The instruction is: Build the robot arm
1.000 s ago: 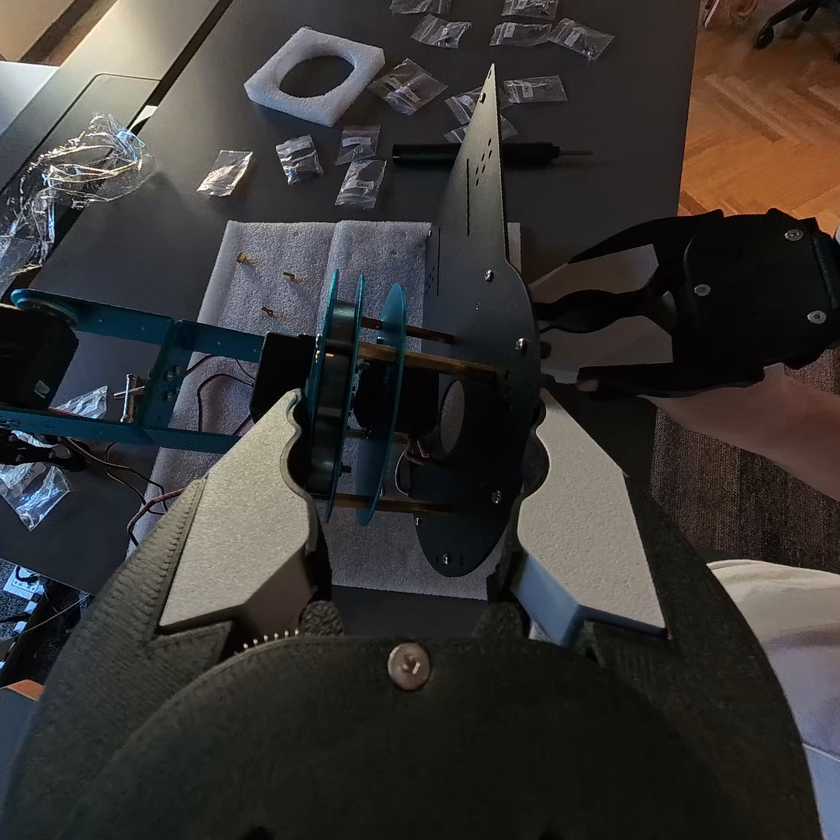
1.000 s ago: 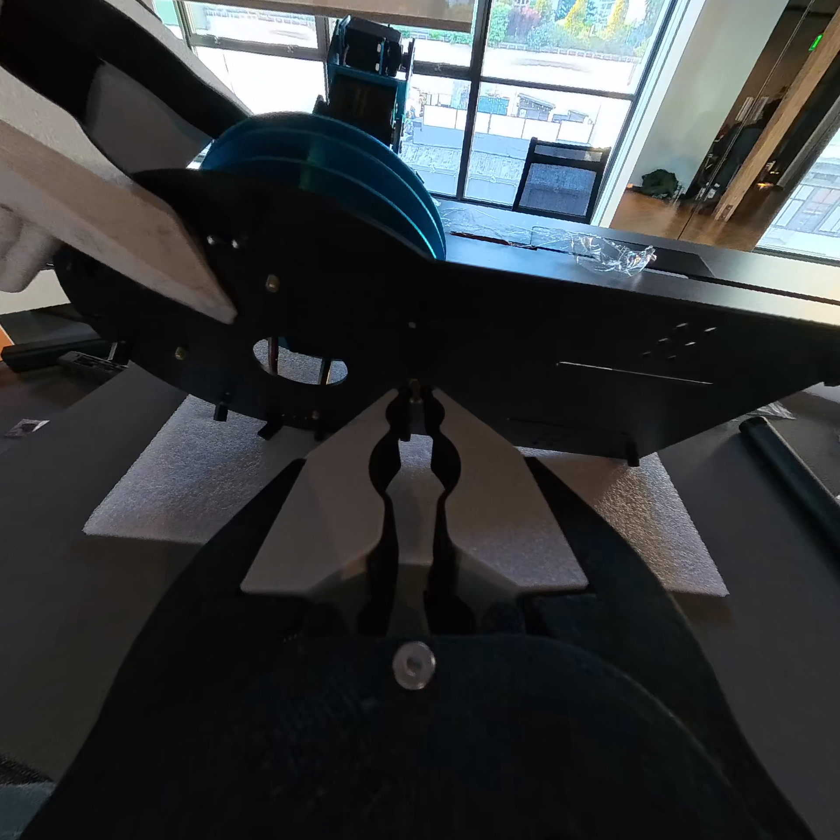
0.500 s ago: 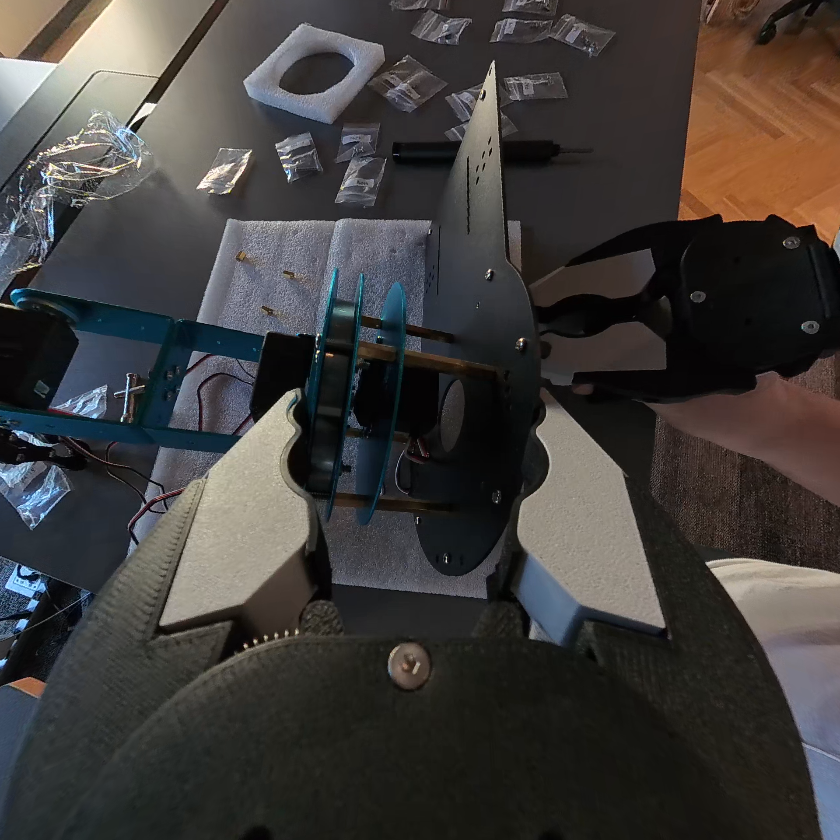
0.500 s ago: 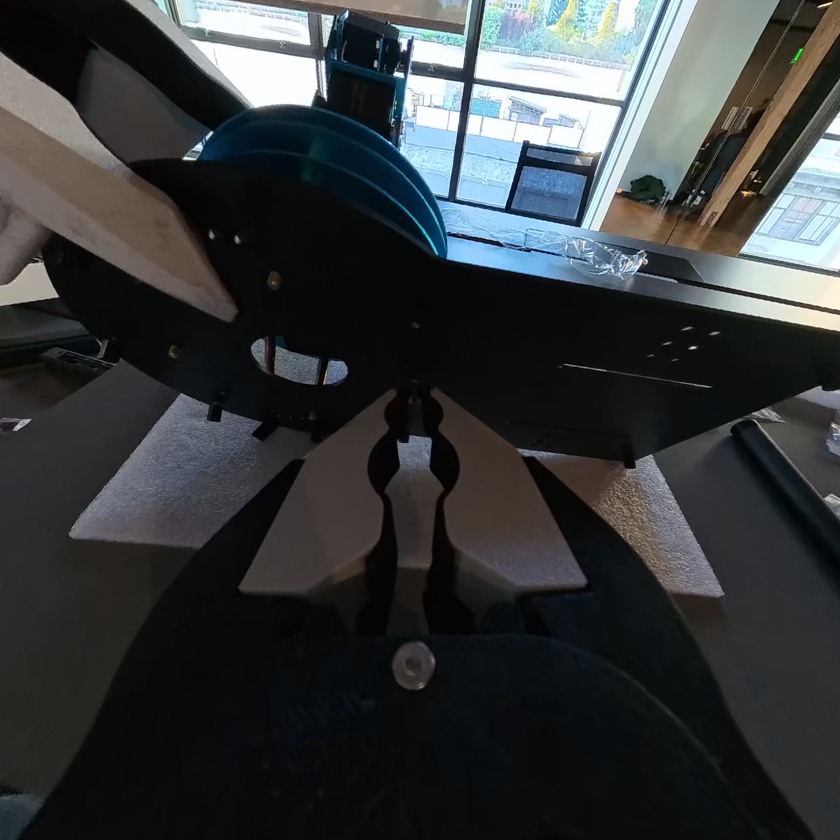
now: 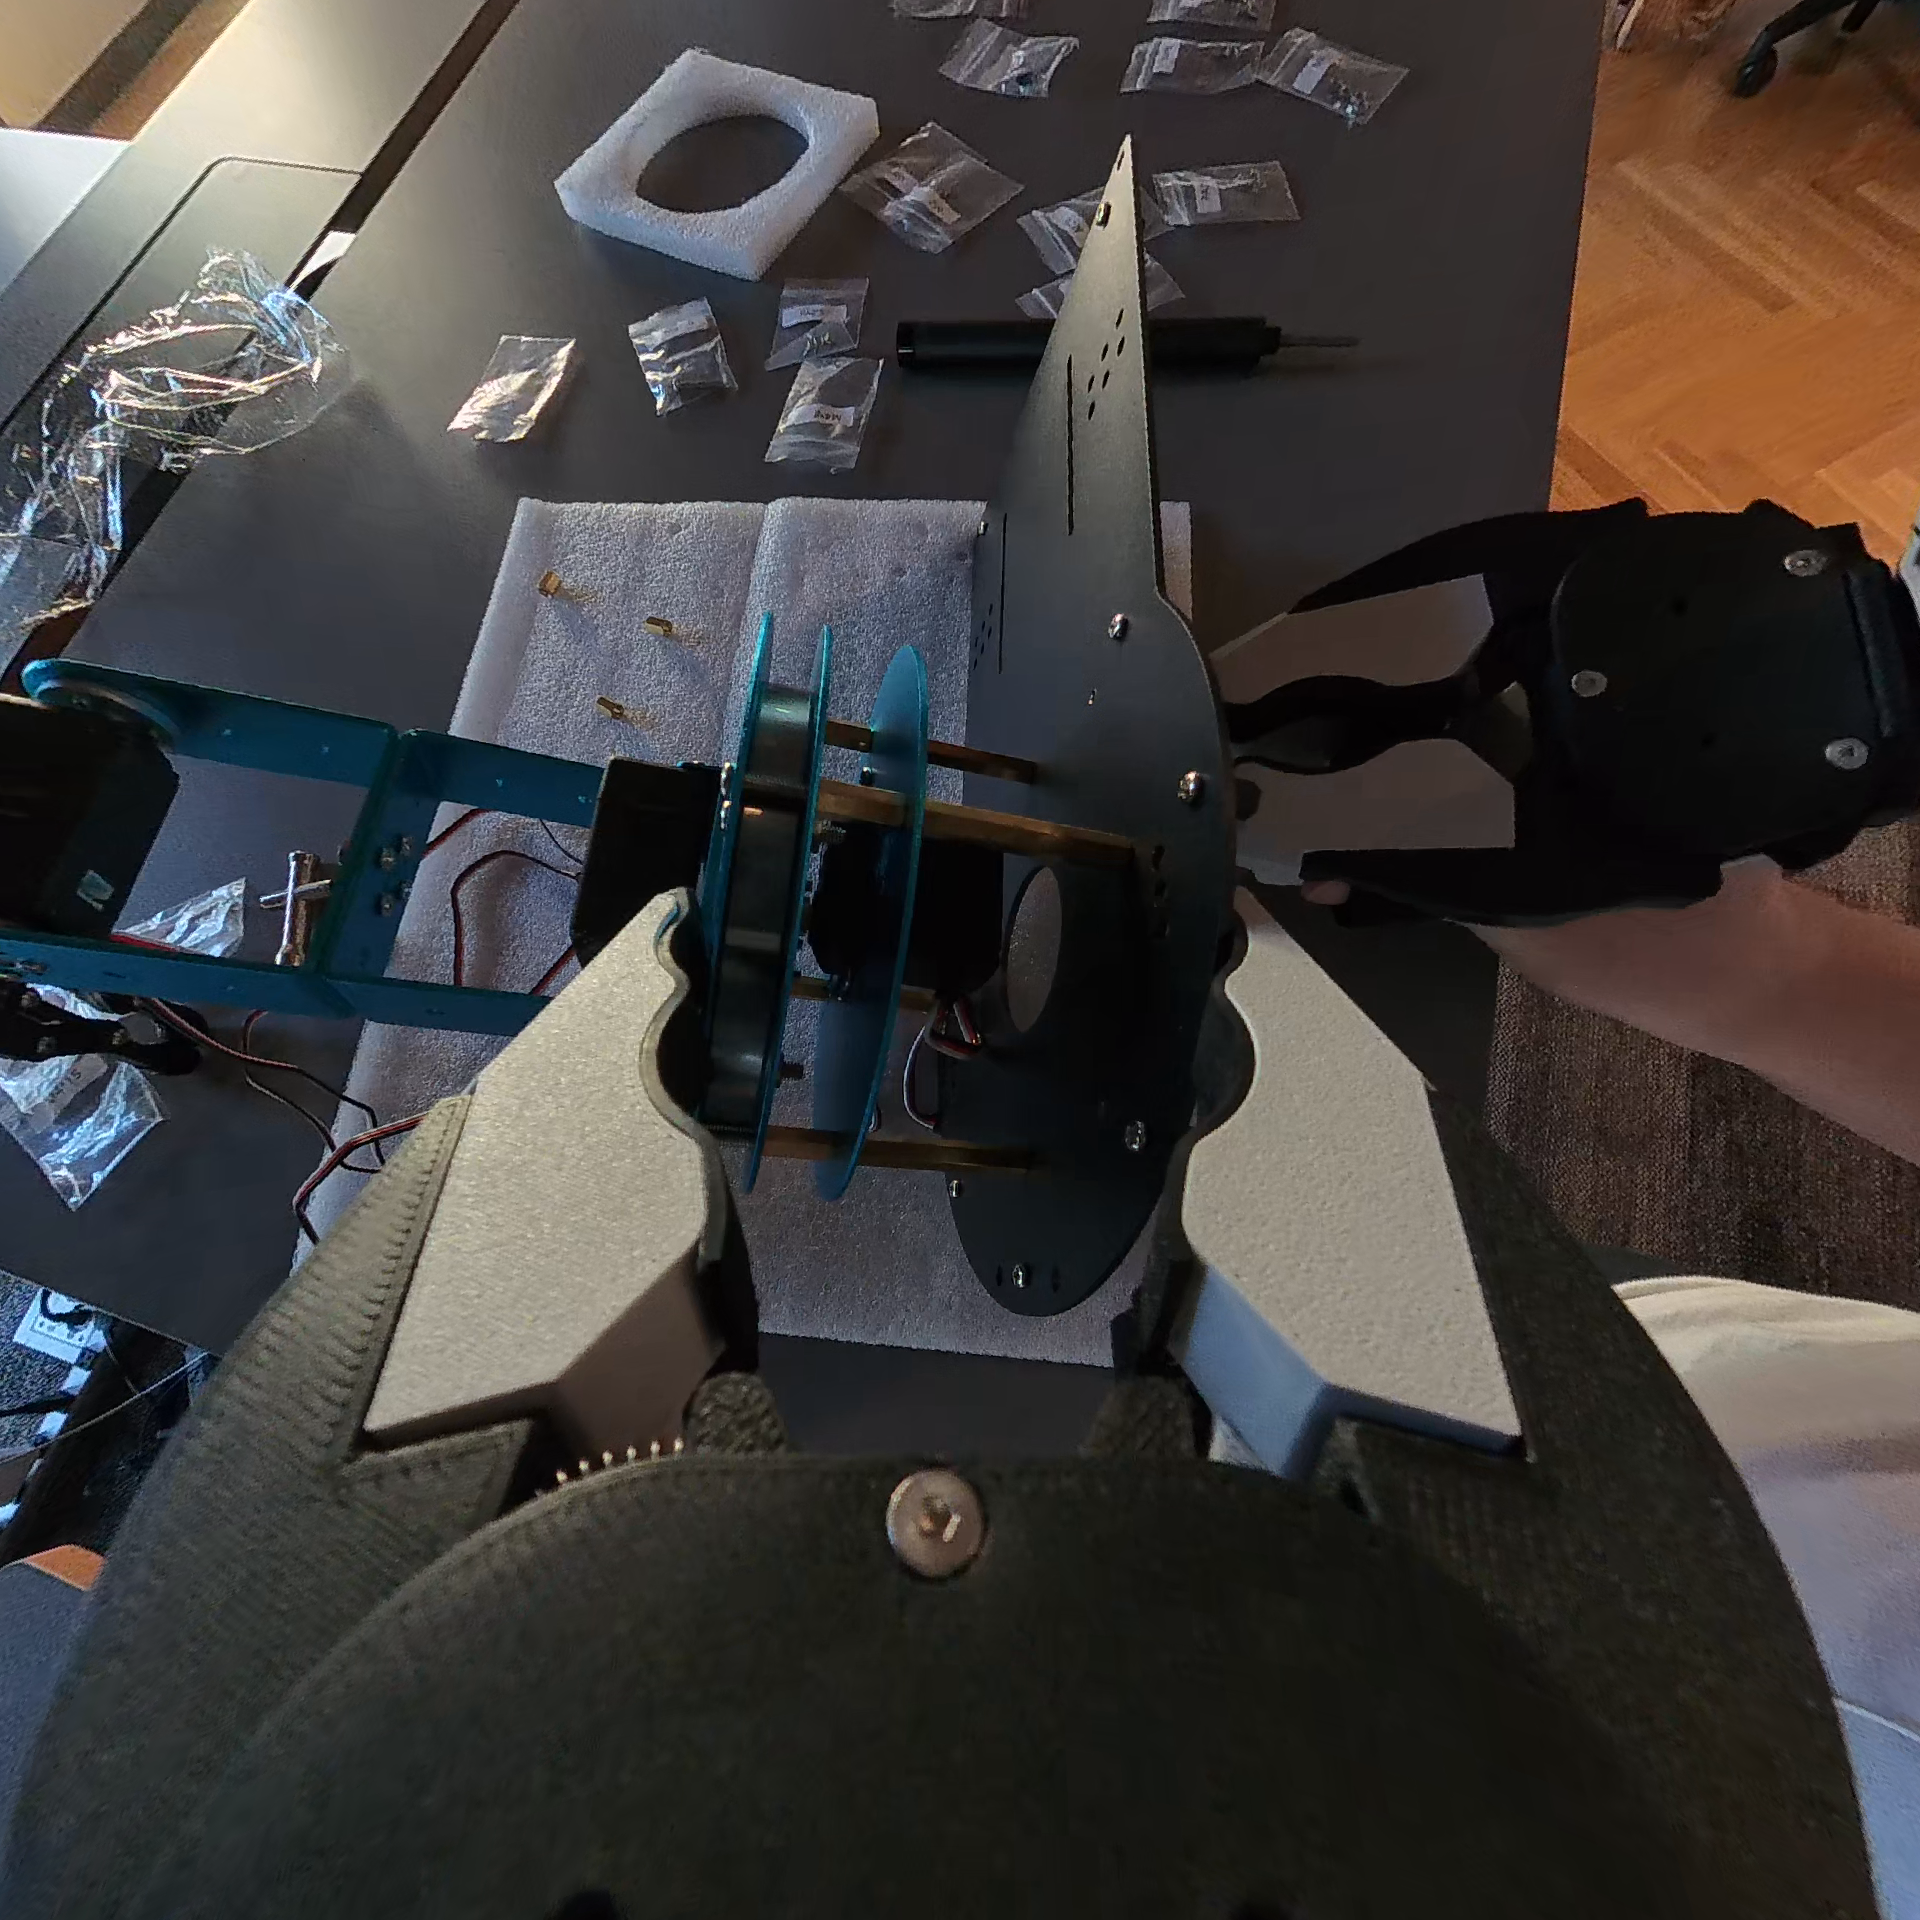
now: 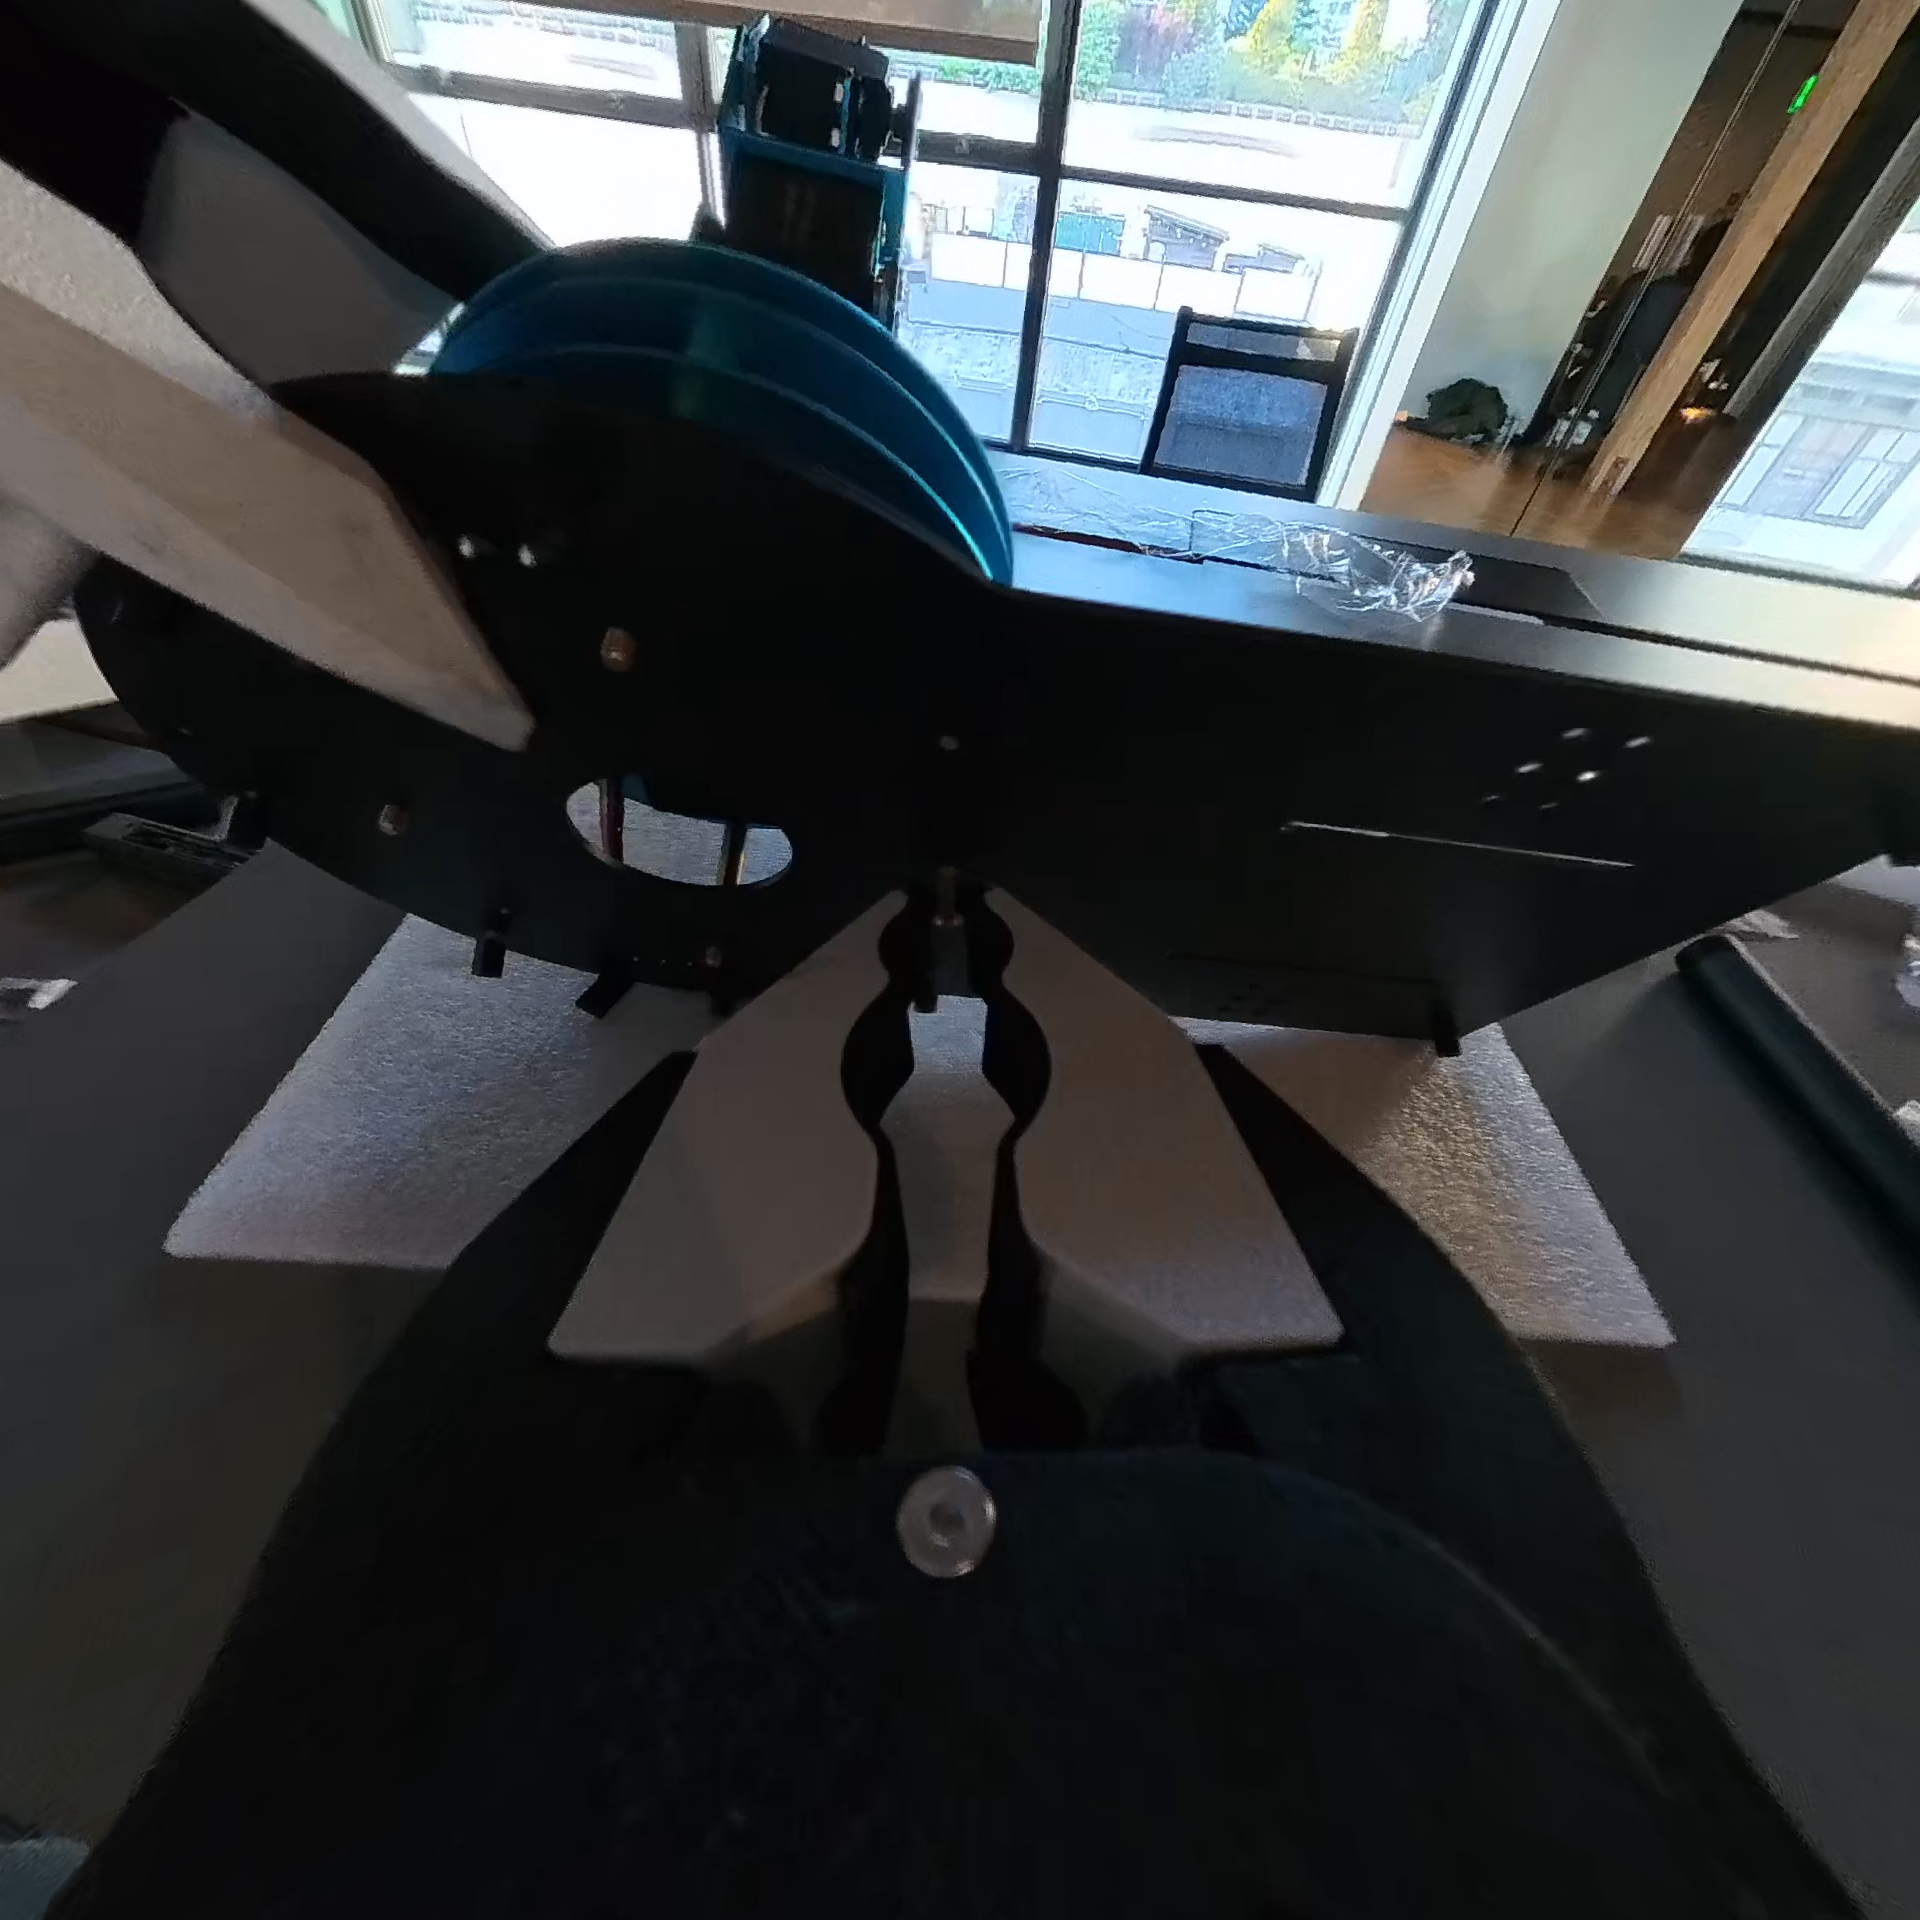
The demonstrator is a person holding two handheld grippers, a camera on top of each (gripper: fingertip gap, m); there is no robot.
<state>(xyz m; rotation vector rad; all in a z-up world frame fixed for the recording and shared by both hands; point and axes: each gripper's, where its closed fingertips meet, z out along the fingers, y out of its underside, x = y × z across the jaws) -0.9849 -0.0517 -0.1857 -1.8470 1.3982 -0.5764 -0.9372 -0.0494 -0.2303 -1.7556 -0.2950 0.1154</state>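
My left gripper [image 5: 951, 925] is shut wide on a robot-arm base that lies on its side. One finger presses the teal discs [image 5: 764, 883], the other the long black plate [image 5: 1101, 623]. Brass posts join discs and plate. A teal bracket arm [image 5: 312, 769] with a black servo sticks out to the left. My right gripper [image 6: 948, 935] is shut on a small standoff [image 6: 940, 935] at the outer face of the black plate [image 6: 1143, 748]. It also shows in the left wrist view [image 5: 1236, 748], touching the plate from the right. The left gripper's finger [image 6: 260, 582] shows at upper left.
A white foam mat [image 5: 644, 582] under the assembly carries three loose brass standoffs [image 5: 660, 627]. Beyond it lie a black screwdriver [image 5: 966, 338], several small parts bags [image 5: 826, 416] and a foam ring [image 5: 717, 166]. Crumpled plastic wrap [image 5: 197, 364] lies at left. The table edge and wood floor [image 5: 1745, 312] are at right. About 8 cm separates my left fingertips from my right. The left gripper is farther from the black screwdriver [image 5: 966, 338], some 35 cm, than the right, some 25 cm. My right wrist view [image 6: 1783, 1027] looks at it from another angle.
My right gripper has shifted a little at the black plate, still shut on the standoff. My left gripper holds the assembly in the same place.
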